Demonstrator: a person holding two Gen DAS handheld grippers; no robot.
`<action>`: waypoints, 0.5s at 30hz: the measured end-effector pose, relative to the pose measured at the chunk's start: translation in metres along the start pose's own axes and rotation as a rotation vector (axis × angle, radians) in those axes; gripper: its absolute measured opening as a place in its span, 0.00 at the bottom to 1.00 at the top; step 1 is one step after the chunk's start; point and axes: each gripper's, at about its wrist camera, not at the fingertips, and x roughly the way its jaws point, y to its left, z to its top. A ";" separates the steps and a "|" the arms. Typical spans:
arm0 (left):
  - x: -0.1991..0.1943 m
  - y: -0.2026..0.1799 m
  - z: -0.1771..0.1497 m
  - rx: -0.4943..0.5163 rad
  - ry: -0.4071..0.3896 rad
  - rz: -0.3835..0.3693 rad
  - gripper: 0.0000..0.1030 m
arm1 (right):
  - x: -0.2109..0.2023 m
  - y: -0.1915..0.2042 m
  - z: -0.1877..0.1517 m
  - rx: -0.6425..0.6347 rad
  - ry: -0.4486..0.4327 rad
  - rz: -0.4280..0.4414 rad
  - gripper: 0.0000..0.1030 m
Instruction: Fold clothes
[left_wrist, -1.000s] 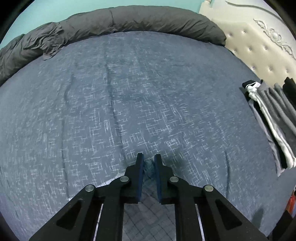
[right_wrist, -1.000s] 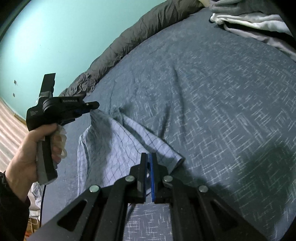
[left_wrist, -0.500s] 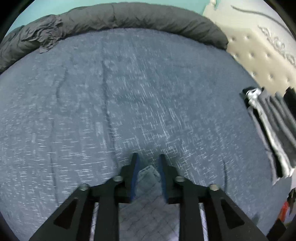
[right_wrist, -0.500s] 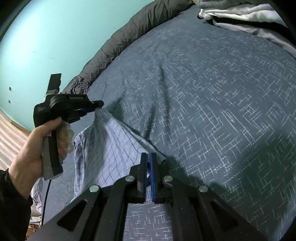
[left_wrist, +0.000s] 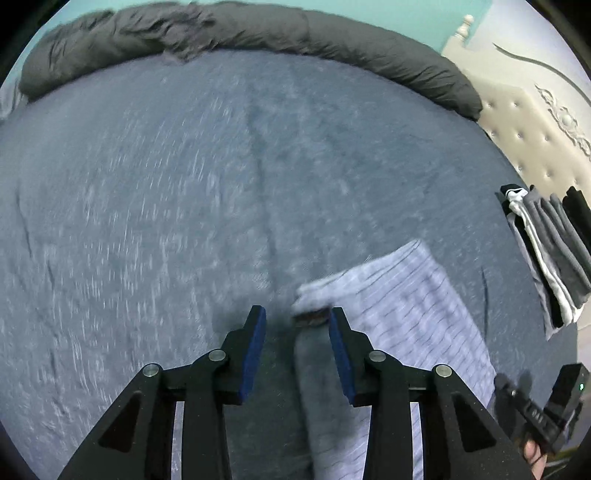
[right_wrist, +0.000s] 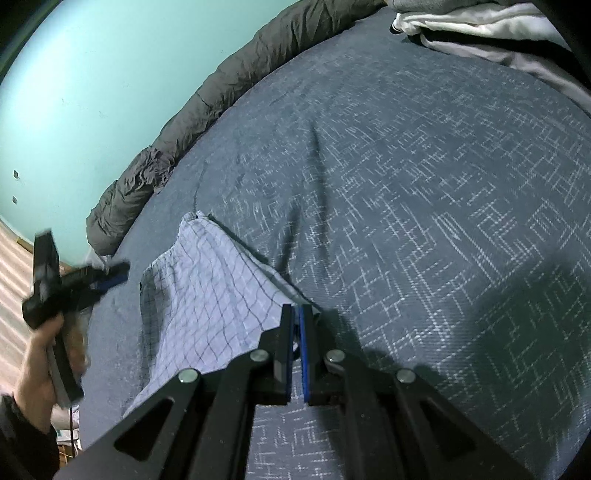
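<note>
Lying on the blue patterned bed (right_wrist: 424, 192), the light checked garment (right_wrist: 207, 295) is spread flat-ish with one corner pinched tight in the right tool (right_wrist: 295, 321). The left tool (left_wrist: 297, 325) has its jaws opening, nothing pressed between the pads, the garment's edge just under them. A stack of folded clothes (left_wrist: 546, 251) sits near the headboard (left_wrist: 524, 122).

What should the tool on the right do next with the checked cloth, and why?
Probably let go. The right tool is shut on the edge of the checked cloth, which otherwise lies spread on the bed. The left tool is opening, nothing pinched, with only the cloth's edge between its jaws. Releasing would likely let that pinched edge settle onto the bed.
</note>
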 end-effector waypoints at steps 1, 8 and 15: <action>0.002 0.005 -0.003 -0.013 0.009 -0.015 0.37 | 0.001 -0.001 0.000 0.006 -0.001 -0.002 0.03; 0.018 0.004 -0.009 -0.029 0.034 -0.086 0.37 | -0.001 0.000 0.002 0.031 -0.024 -0.005 0.03; 0.030 0.002 0.003 -0.059 0.022 -0.085 0.26 | -0.001 0.001 0.000 0.025 -0.017 -0.046 0.03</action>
